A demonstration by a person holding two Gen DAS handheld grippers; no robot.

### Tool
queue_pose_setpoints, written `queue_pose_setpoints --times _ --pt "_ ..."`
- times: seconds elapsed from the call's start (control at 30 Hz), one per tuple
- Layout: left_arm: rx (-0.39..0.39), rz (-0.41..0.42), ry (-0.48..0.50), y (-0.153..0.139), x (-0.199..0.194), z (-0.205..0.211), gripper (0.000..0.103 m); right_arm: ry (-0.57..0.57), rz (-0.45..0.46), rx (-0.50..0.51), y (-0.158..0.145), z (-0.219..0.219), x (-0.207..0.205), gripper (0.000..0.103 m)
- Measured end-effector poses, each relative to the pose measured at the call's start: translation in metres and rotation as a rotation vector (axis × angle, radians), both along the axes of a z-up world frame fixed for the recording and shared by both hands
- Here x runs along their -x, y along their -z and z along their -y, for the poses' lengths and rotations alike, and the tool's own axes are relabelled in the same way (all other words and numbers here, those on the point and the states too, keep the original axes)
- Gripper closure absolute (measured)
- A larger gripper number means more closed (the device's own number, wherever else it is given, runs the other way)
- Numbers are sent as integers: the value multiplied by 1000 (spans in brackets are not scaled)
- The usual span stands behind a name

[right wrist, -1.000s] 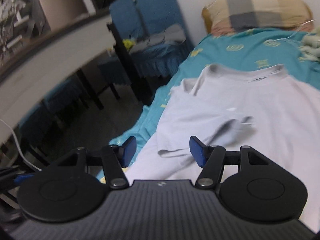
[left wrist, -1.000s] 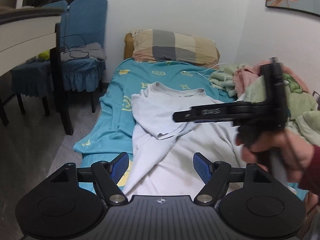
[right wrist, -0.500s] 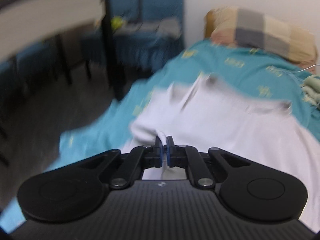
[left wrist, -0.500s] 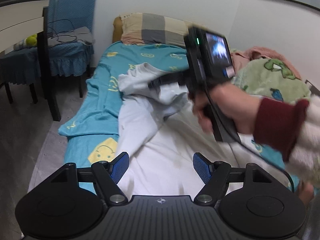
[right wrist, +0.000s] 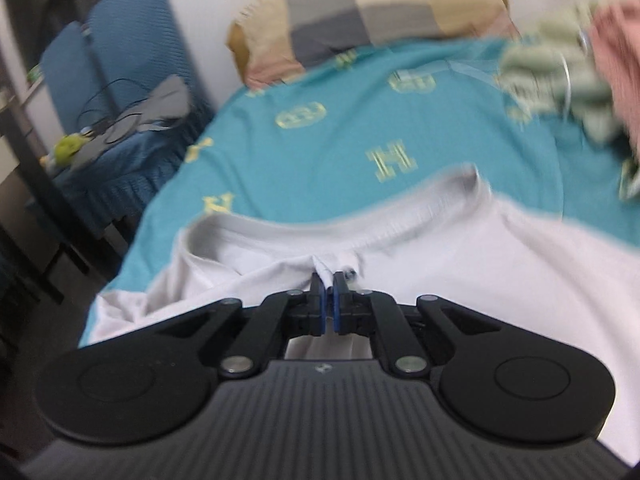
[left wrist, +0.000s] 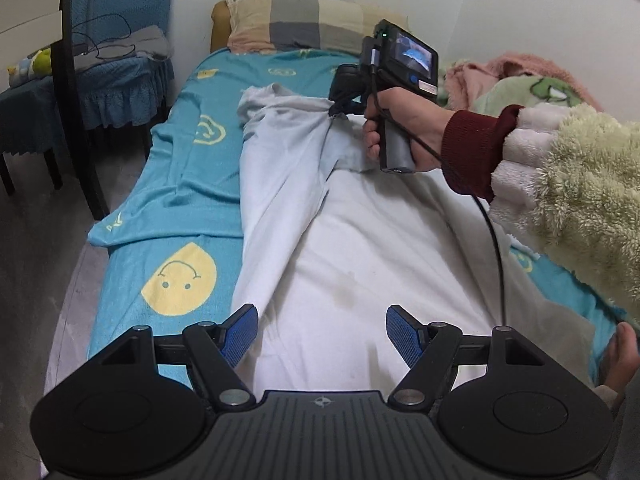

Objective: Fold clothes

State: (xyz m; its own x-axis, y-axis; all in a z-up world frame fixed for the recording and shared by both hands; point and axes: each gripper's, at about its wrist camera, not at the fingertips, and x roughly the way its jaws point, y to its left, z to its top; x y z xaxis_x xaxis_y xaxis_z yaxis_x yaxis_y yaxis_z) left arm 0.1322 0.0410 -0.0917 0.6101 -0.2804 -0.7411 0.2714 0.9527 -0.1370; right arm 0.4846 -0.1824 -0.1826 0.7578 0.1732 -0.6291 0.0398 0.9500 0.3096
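Observation:
A pale white T-shirt (left wrist: 344, 240) lies lengthwise on a bed with a teal sheet (left wrist: 188, 184). Its left side is folded over toward the middle. My left gripper (left wrist: 322, 330) is open and empty, low over the shirt's near hem. My right gripper (right wrist: 328, 286) is shut on a pinch of the shirt (right wrist: 460, 264) near the collar; in the left wrist view it (left wrist: 334, 110) holds the folded sleeve edge up near the neck.
A checked pillow (left wrist: 312, 24) lies at the head of the bed. A heap of pink and green blankets (left wrist: 520, 80) lies at the right. Blue-covered chairs (left wrist: 120, 64) and a dark table leg (left wrist: 76, 120) stand left of the bed.
My right gripper closed on the shirt's left sleeve edge and carried it rightward and toward the collar, folding the left side over. My left gripper stayed open near the hem.

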Motion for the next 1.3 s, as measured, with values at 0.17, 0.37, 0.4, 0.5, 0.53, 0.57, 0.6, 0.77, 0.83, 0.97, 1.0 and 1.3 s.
queue_pose_setpoints --times 0.17,0.37,0.4,0.5,0.53,0.57,0.6,0.77,0.83,0.97,1.0,1.3 --pt "-19 -25 -11 9 -10 -3 30 -55 17 -68 5 10 8 94" --pt "-45 -13 -29 5 -8 -4 30 -82 -41 -125 -39 24 64 89" --pt "-49 -8 -30 2 -5 -4 30 -92 -39 -112 -49 24 82 83" --pt "-59 11 -30 -6 6 -1 30 -101 -27 -125 -79 29 148 65" --pt "-63 18 -30 -9 9 0 30 -97 -27 -138 -88 32 171 64" --pt "-66 24 -30 -11 13 1 30 -91 -30 -150 -96 35 194 64" --pt "-61 32 -32 -16 18 1 30 -88 -36 -158 -105 37 215 64" --pt "-44 34 -13 -29 45 4 32 -63 -9 -264 -126 57 316 33" --pt "-58 -13 -3 -22 51 9 37 -54 0 -315 -121 68 341 25" --pt "-81 -105 38 -9 52 24 50 -26 -57 -291 -106 79 345 25" --pt "-89 -133 50 -5 49 29 54 -24 -65 -267 -104 79 341 25" --pt "-305 -201 134 15 46 64 103 -30 -141 -301 -77 92 313 25"
